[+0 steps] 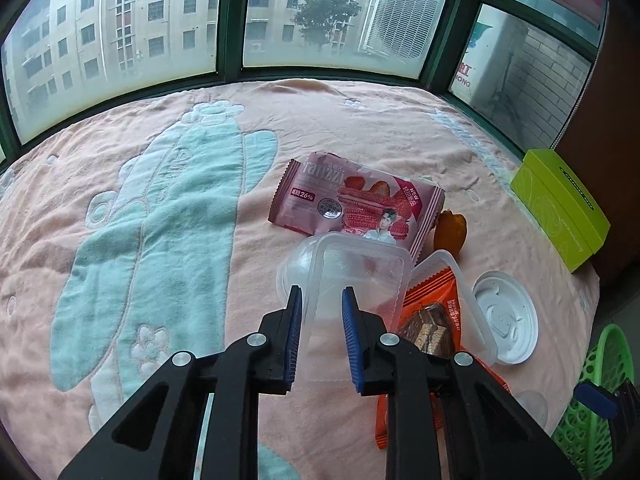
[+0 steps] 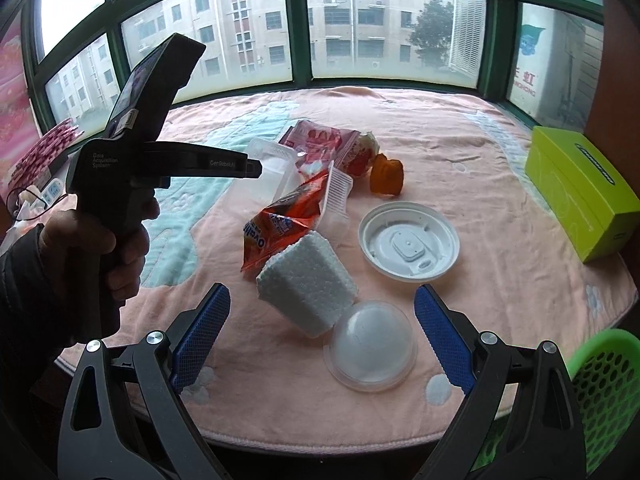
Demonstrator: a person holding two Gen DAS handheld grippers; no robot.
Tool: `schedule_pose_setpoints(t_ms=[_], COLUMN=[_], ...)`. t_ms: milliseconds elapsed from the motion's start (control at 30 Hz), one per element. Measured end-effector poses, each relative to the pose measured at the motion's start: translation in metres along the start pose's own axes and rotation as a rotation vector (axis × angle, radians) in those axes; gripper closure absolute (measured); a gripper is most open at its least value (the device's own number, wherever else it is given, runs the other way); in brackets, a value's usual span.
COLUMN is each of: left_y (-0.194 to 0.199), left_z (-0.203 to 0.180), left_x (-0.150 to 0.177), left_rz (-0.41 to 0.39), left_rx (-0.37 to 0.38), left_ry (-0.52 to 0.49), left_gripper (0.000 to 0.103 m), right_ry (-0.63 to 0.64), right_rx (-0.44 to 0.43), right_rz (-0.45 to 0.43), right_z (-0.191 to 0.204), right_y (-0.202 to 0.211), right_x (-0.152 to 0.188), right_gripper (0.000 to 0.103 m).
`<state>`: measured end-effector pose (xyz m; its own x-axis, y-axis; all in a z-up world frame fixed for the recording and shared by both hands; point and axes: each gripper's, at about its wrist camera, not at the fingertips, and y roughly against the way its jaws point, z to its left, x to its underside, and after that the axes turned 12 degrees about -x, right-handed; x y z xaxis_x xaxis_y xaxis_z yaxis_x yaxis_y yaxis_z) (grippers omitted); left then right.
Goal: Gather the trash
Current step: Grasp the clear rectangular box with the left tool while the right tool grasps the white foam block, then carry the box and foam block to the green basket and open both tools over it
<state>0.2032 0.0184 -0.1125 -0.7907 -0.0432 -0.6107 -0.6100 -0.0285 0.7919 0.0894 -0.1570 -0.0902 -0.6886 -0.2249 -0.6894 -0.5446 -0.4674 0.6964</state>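
**Thin clear tray pinched at its wall**

The left gripper (image 1: pixel 322 332) is pinching the clear tray (image 1: pixel 352 276) in the lower middle of the left wrist frame; its blue pads (image 1: pixel 295 336) press on one thin wall and the jaws stand narrow. The tray looks very light, but soft and slippery: the wall may bend or slide out, so I judge a hold deep over the rim is safer than one at the edge. An orange wrapper (image 1: pixel 424 320) lies partly in it and could fall out if it tilts.

The right gripper (image 2: pixel 322 338) is spread wide and holds nothing. Between its jaws, low in the right wrist frame, are a foam block (image 2: pixel 308 280), light and crumbly, and a clear dome (image 2: pixel 370 346), smooth and round, better taken at its flat rim. The green basket (image 2: pixel 604 396) sits in the lower right corner, beside the table (image 2: pixel 500 300).
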Motion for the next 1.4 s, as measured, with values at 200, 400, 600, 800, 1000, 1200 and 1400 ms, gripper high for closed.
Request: schedule_pose_setpoints(t_ms=[200, 400, 600, 800, 1000, 1200, 1400], left_y=[0.000, -0.001, -0.009, -0.018, -0.004, 0.024, 0.052], left_z=[0.009, 0.013, 0.017, 0.021, 0.020, 0.021, 0.023], left_x=[0.001, 0.001, 0.000, 0.003, 0.005, 0.007, 0.008], left_rz=[0.016, 0.011, 0.023, 0.051, 0.012, -0.042, -0.089], left_rx=[0.026, 0.020, 0.029, 0.053, 0.053, 0.061, 0.068], left_ry=[0.020, 0.023, 0.017, 0.028, 0.029, 0.045, 0.063], left_gripper=[0.072, 0.065, 0.065, 0.093, 0.097, 0.097, 0.097], right_ry=[0.062, 0.091, 0.112, 0.105, 0.081, 0.045, 0.020], right_rx=[-0.032, -0.047, -0.040, -0.026, -0.026, -0.029, -0.041], right_rz=[0.053, 0.104, 0.158, 0.145, 0.089, 0.028, -0.022], right_z=[0.002, 0.000, 0.000, 0.000, 0.003, 0.006, 0.009], right_y=[-0.024, -0.046, -0.062, -0.061, -0.045, -0.022, 0.001], right_x=[-0.008, -0.010, -0.007, -0.002, -0.005, -0.009, -0.010], right_gripper=[0.011, 0.011, 0.025, 0.033, 0.034, 0.034, 0.034])
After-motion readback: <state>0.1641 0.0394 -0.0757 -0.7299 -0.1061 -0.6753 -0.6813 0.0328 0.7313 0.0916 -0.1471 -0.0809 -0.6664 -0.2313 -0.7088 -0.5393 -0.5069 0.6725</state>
